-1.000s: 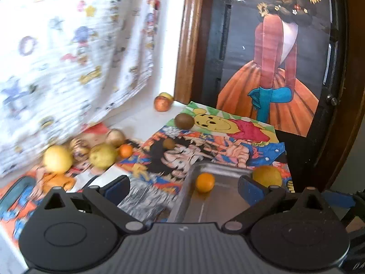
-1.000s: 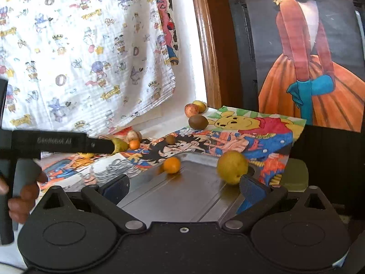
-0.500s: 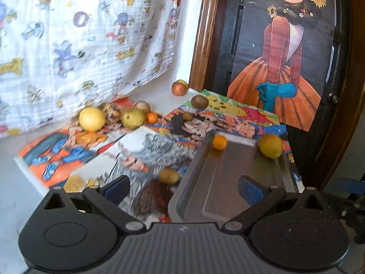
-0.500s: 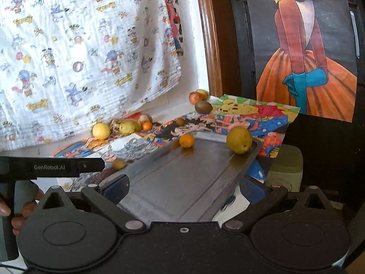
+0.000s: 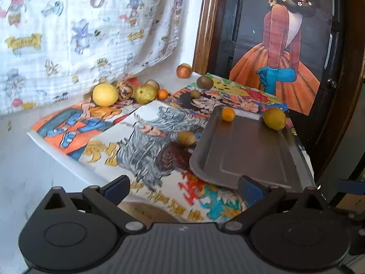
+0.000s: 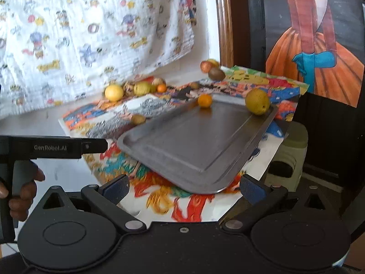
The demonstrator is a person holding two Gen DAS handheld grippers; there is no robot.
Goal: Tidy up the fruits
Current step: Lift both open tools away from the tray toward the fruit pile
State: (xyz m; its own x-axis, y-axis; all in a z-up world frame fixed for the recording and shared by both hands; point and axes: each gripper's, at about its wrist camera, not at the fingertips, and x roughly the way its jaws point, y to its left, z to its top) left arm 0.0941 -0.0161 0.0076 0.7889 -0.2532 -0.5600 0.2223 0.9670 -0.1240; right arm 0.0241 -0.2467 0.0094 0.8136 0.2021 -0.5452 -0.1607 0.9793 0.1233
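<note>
Grey metal is what my fruits must go on: the tray (image 5: pixel 246 150) lies on the colourful posters (image 5: pixel 146 137) that cover the desk (image 5: pixel 27 159), and it already carries a small orange (image 5: pixel 228 114) and a yellow-green pear (image 5: pixel 274 118) at its far rim. My left gripper (image 5: pixel 183 186) and my right gripper (image 6: pixel 184 185) both hang above the near edge with the fingers spread apart, and they hold nothing. Just beside the left rim of the tray rests a small brownish fruit (image 5: pixel 186 138), and I judge it the easiest to take next. Farther back, under the printed cloth (image 5: pixel 68 34), sits a group: a big yellow fruit (image 5: pixel 105 94), a speckled one (image 5: pixel 125 91), a green pear (image 5: pixel 145 93) and a little orange (image 5: pixel 162 94). A kiwi (image 5: pixel 204 82) and a red apple (image 5: pixel 183 70) wait near the wooden frame (image 5: pixel 202 27). I think these fruits are light, firm and round, so they can roll or slip out. I would close on the widest part, from the two sides, gently, because ripe skin bruises. On the smooth tray a fruit may roll, so I would set it down low.
</note>
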